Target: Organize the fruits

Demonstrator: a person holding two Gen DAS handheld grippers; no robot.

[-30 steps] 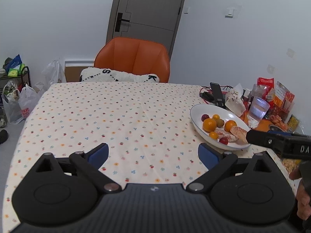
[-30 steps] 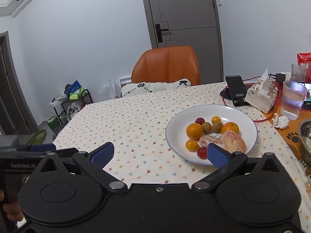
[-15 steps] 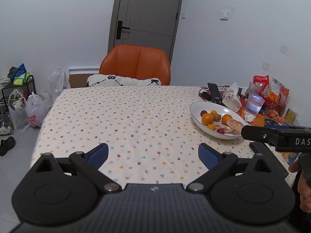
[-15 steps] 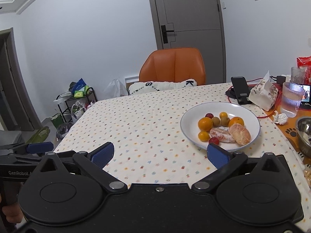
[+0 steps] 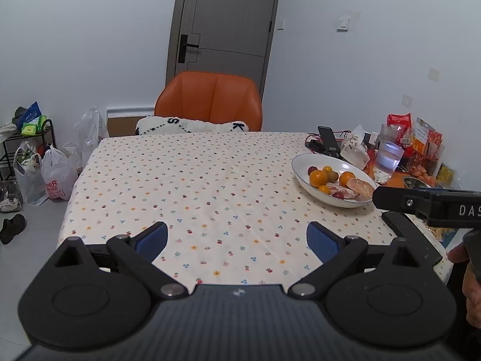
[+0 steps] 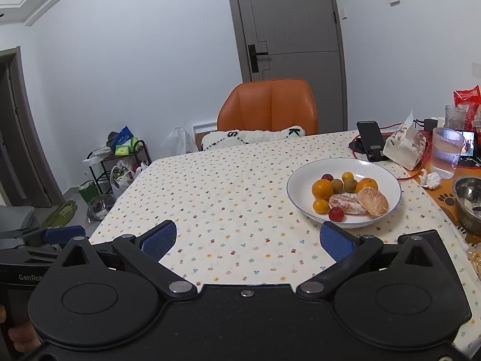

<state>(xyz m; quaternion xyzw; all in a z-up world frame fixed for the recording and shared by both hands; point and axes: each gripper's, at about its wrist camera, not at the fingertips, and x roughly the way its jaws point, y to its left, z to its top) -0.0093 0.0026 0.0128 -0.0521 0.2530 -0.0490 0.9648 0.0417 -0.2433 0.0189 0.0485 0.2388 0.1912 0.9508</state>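
fruits [image 6: 348, 194] sat piled in white plate [image 6: 387, 180] on far right of floral tablecloth [image 6: 225, 198]; left gripper [image 5: 237, 237] and right gripper [image 6: 245, 239] both wide open, empty.

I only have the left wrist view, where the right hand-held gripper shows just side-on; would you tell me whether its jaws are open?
Observer: Yes. In the right wrist view the right hand-held gripper is open and empty, short of the white plate.
Operator: Thank you. I count one small brown fruit on that plate; is that right?
Observer: No, there are two brown fruits side by side, between the oranges.
Operator: Is anything behind the glass?
Observer: A small lit screen stands behind the glass.
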